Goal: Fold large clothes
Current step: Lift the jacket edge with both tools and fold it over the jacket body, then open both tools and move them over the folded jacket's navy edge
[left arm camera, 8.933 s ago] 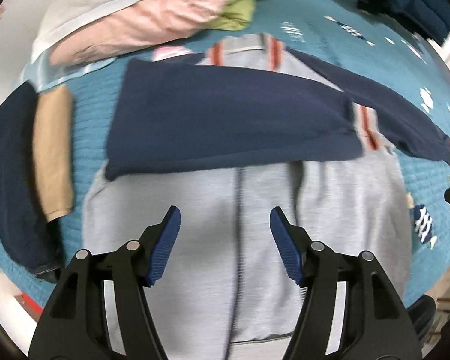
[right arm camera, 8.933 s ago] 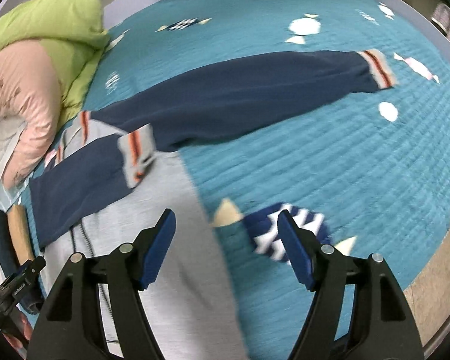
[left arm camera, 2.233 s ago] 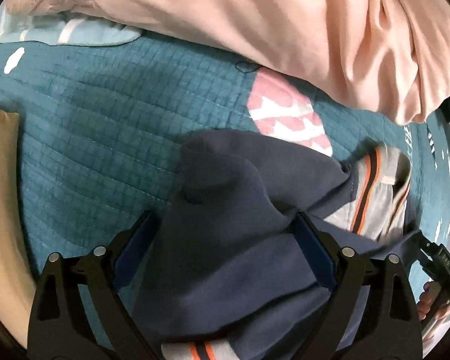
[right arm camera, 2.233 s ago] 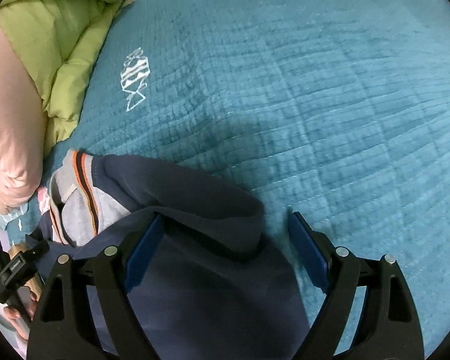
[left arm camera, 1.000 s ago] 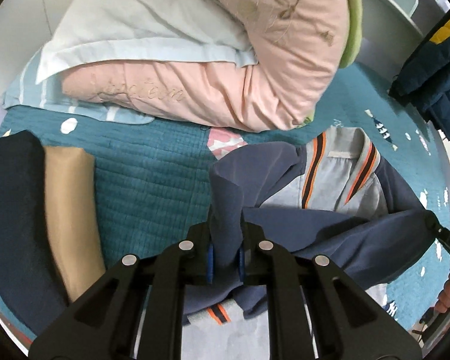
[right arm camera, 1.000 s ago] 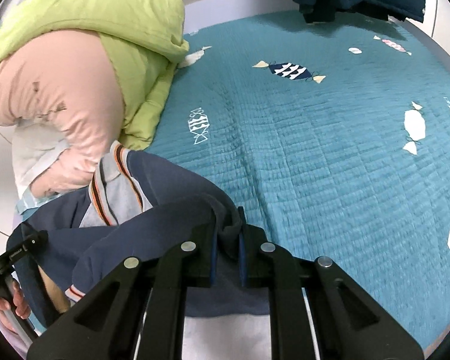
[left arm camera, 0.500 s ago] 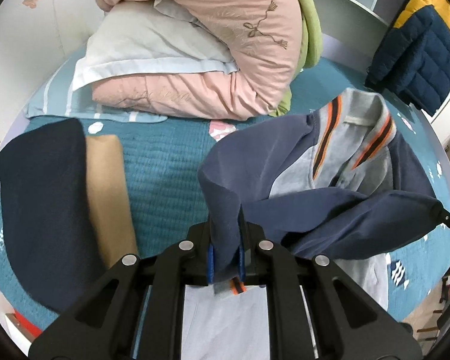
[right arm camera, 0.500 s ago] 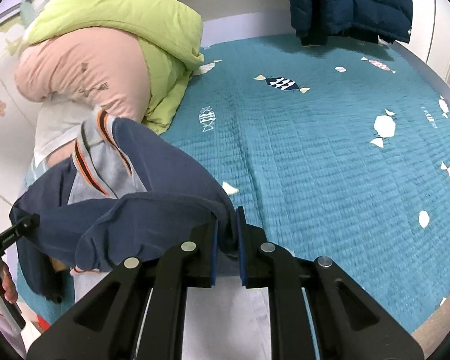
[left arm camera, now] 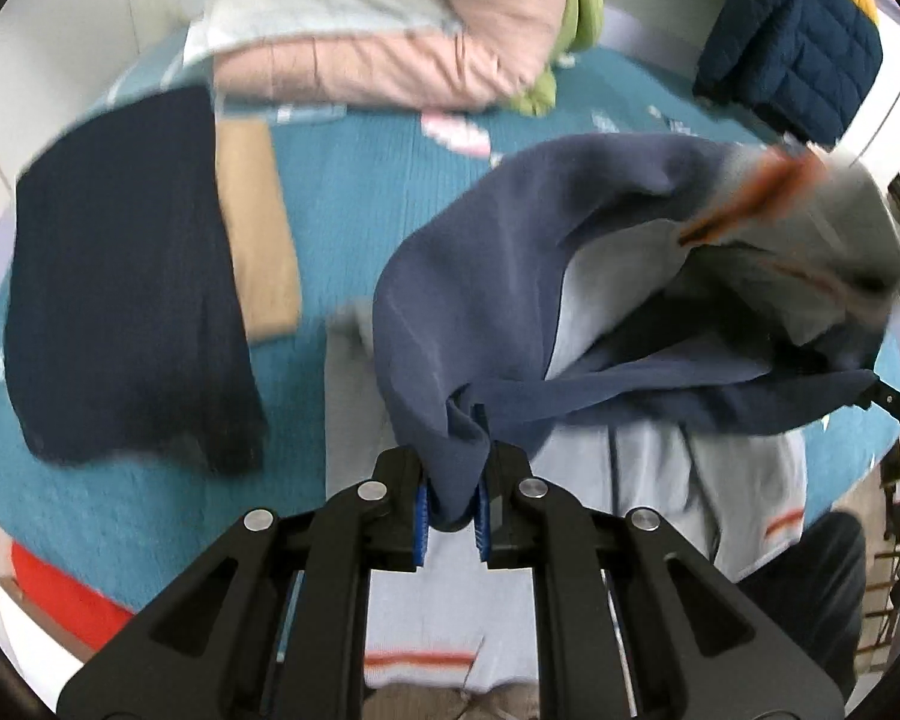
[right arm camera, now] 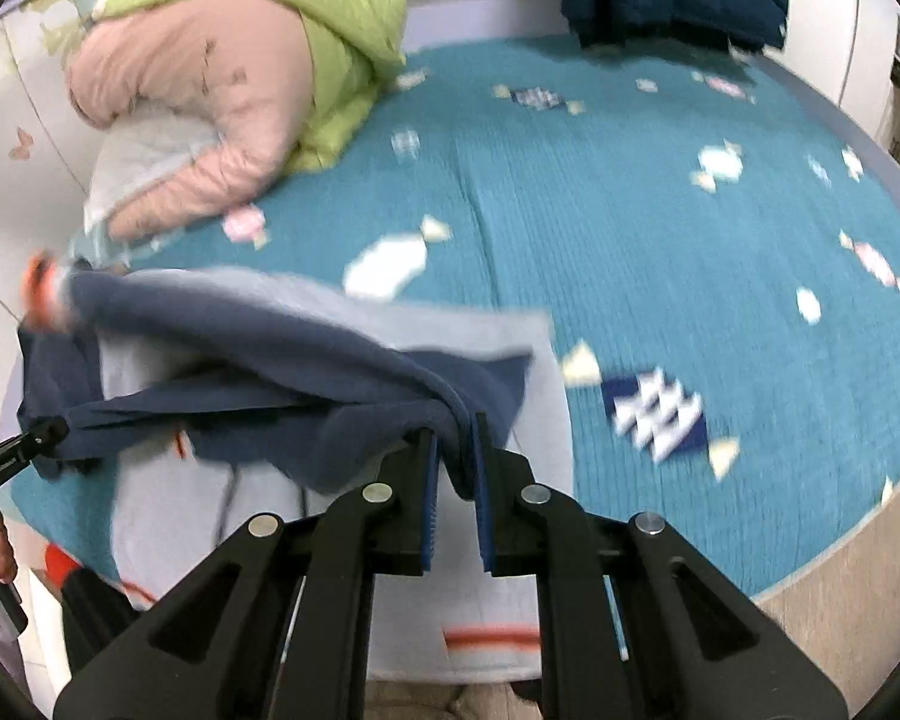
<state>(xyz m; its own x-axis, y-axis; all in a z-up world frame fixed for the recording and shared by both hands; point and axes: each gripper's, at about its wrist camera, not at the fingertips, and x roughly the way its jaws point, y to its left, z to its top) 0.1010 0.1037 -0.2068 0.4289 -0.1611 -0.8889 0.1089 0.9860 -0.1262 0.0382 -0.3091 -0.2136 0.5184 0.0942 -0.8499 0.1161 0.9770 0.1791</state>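
Note:
A navy and grey jacket point(left arm camera: 510, 276) with orange stripes lies on a teal bedspread point(left arm camera: 354, 180). My left gripper point(left arm camera: 453, 516) is shut on its navy left shoulder. My right gripper point(right arm camera: 456, 480) is shut on the navy right shoulder of the jacket point(right arm camera: 282, 354). Both hold the upper half lifted and stretched above the grey lower half point(left arm camera: 648, 480), which lies flat near the bed's front edge. The collar point(left arm camera: 792, 180) hangs blurred at the far side.
A folded dark garment point(left arm camera: 120, 312) and a tan one point(left arm camera: 258, 228) lie at the left. A pink and green duvet point(right arm camera: 240, 72) with a pillow is at the head. A navy puffer jacket point(left arm camera: 792, 42) hangs at the far side.
Both grippers have pulled the jacket's shoulders back toward the front edge of the bed, so the upper half now hangs over the grey lower half.

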